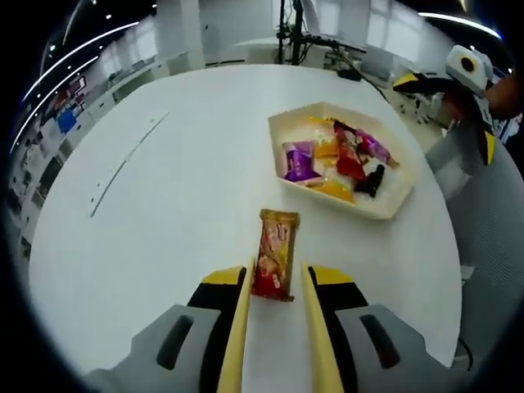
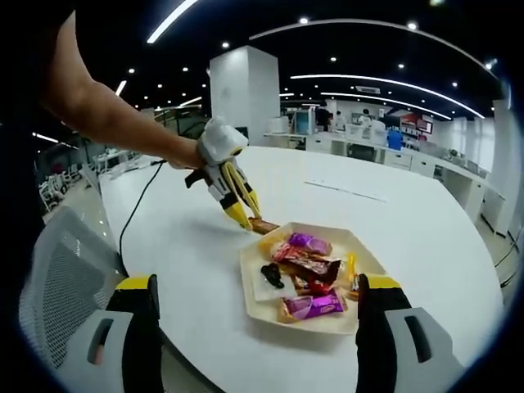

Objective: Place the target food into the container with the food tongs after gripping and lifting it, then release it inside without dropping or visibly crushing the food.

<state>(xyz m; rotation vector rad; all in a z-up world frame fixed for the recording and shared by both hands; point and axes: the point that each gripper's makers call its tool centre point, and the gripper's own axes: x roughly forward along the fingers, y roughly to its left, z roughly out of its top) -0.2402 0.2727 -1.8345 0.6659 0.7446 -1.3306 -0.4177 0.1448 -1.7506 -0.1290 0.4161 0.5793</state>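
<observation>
Lying flat on the white worktop (image 1: 164, 205), an orange-wrapped snack bar (image 1: 275, 254) is sitting with its near end between the two yellow tong blades of the left claw (image 1: 278, 282). The blades are standing just beside the wrapper on either side; whether they are pressing it cannot be told, and the bar is not lifted. Just beyond it, a cream six-sided tray (image 1: 385, 209) is holding a heap of wrapped sweets (image 1: 344, 160) in purple, red, orange and black.

In the right gripper view, a person's hand (image 2: 184, 151) is holding the left claw (image 2: 244, 214) tilted down onto the bar (image 2: 264, 225), which is lying beside the tray's (image 2: 254, 286) far edge. The right claw (image 2: 258, 307) is standing wide apart, grasping nothing, hovering near the tray. A grey mesh chair (image 2: 57, 278) is sitting beside the worktop.
</observation>
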